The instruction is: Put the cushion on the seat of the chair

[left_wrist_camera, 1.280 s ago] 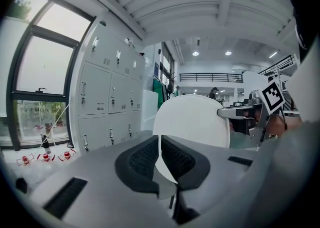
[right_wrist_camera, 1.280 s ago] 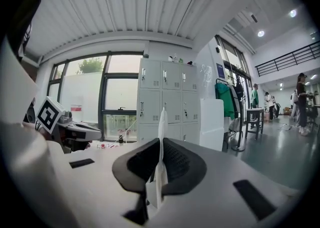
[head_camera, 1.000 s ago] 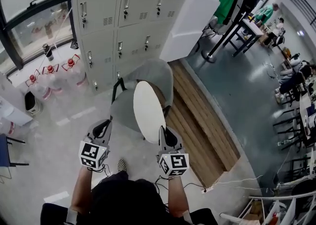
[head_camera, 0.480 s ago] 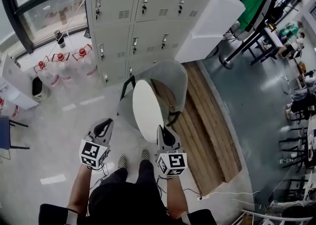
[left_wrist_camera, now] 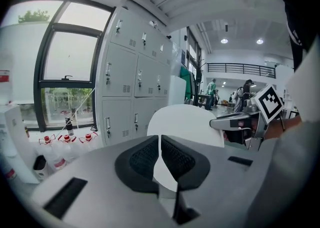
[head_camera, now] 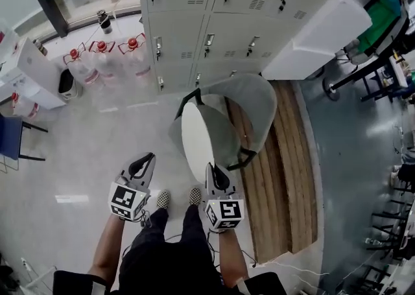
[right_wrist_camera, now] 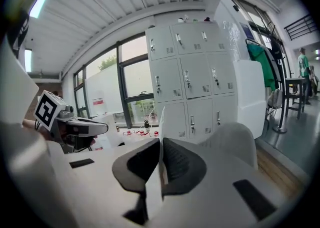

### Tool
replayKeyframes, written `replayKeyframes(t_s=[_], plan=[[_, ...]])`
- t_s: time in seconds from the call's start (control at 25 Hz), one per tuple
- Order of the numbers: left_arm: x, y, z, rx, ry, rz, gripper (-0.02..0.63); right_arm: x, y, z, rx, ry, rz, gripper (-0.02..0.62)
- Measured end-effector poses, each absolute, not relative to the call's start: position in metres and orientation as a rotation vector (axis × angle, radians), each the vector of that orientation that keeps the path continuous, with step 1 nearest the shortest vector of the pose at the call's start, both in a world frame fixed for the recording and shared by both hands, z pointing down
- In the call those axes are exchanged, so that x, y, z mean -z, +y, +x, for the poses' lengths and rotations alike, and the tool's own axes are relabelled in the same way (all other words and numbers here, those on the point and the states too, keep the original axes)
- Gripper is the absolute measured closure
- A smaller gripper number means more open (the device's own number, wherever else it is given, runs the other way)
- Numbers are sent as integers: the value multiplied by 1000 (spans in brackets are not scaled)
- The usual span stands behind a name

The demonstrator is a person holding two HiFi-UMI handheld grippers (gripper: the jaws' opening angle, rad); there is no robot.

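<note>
step: lay cushion [head_camera: 196, 141] on chair [head_camera: 253, 102] | right tool [head_camera: 213, 170]: clenched on cushion's near rim, cushion upright ahead, over seat | left tool [head_camera: 145, 160]: closed, empty, left of cushion | do: tip flat, centre, then release
</note>
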State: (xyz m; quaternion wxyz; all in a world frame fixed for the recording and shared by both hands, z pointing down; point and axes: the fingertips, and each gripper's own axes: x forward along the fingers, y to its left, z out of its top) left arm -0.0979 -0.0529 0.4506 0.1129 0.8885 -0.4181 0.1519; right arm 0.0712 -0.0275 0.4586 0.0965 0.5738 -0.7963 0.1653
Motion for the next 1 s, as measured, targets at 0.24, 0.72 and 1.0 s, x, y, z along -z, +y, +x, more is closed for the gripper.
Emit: replayKeyframes(t_s=[0.24, 0.72, 1.0], plan=[[-498, -60, -97, -496, -1251, 2532, 578, -500, -47, 64, -568, -2384, 1615, 557], [-568, -85, -120, -530, -1301, 2398, 578, -573, -85, 40, -663, -2379, 1501, 557], [-601, -102, -118, -537, -1278, 2359, 578, -609, -107, 51, -694, -2335, 1509, 555]])
